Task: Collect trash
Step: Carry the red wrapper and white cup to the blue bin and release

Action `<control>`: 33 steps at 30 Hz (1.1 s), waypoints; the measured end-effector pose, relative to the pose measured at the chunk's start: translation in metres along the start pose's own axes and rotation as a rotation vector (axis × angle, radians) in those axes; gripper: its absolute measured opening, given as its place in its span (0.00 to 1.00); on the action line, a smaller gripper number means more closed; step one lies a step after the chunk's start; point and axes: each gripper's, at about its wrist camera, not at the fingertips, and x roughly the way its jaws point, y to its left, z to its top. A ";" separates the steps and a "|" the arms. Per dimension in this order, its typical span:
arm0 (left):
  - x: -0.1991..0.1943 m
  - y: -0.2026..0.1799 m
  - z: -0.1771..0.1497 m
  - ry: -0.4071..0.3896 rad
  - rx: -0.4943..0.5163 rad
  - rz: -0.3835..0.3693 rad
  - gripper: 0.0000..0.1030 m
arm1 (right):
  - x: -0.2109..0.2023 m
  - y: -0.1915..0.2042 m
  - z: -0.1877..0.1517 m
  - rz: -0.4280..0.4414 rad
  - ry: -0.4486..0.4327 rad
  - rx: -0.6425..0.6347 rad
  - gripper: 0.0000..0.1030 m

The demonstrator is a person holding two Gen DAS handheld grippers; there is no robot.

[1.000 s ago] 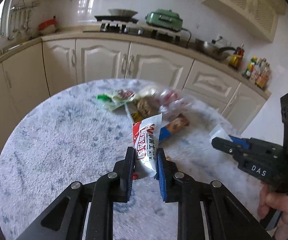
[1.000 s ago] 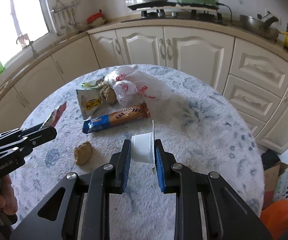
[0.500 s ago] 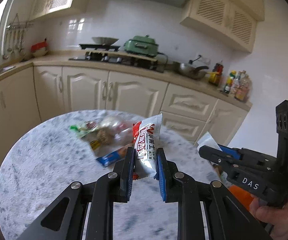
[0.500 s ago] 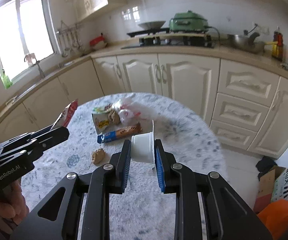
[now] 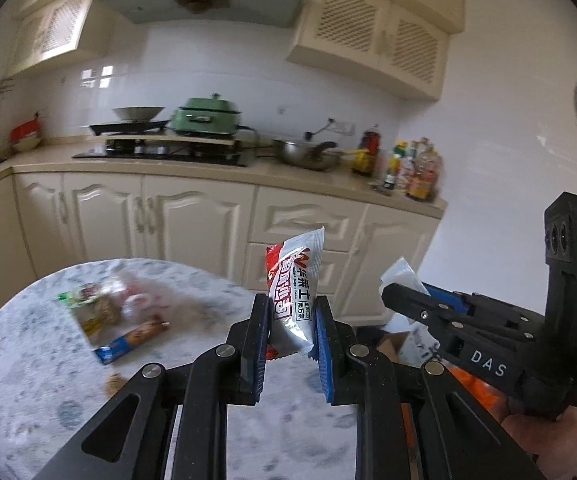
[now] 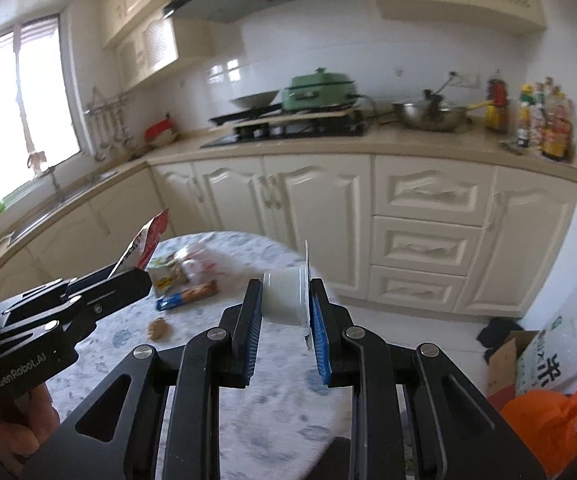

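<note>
My left gripper point(image 5: 291, 322) is shut on a red and white snack wrapper point(image 5: 294, 292), held upright above the round table point(image 5: 28, 380). My right gripper point(image 6: 284, 300) is shut on a white plastic cup point(image 6: 282, 298) lying on its side between the pads, above the table's right edge. The right gripper shows at the right of the left wrist view point(image 5: 400, 300). The left gripper with its wrapper point(image 6: 144, 242) shows at the left of the right wrist view. More trash lies on the table: a blue and brown biscuit pack point(image 6: 186, 296), a yellow-green packet point(image 6: 164, 274), a clear bag point(image 6: 200, 264) and a brown lump point(image 6: 158, 328).
An orange bag point(image 6: 540, 416) and a cardboard box point(image 6: 504, 360) with a white bag point(image 6: 556, 344) sit on the floor to the right of the table. Cream cabinets point(image 6: 316, 200) and a counter with a stove, pots and bottles run behind.
Both grippers have risen and tilted up from the table, still holding the wrapper and the cup. The table trash now sits lower and further left in both views.
</note>
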 end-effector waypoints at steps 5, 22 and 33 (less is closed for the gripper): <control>0.028 -0.035 0.007 0.014 0.012 -0.069 0.17 | -0.025 -0.038 0.000 -0.070 -0.029 0.039 0.22; 0.232 -0.126 -0.011 0.375 0.028 -0.267 0.17 | 0.004 -0.232 -0.096 -0.282 0.165 0.356 0.22; 0.376 -0.158 -0.044 0.646 0.010 -0.240 0.21 | 0.065 -0.307 -0.167 -0.248 0.321 0.531 0.25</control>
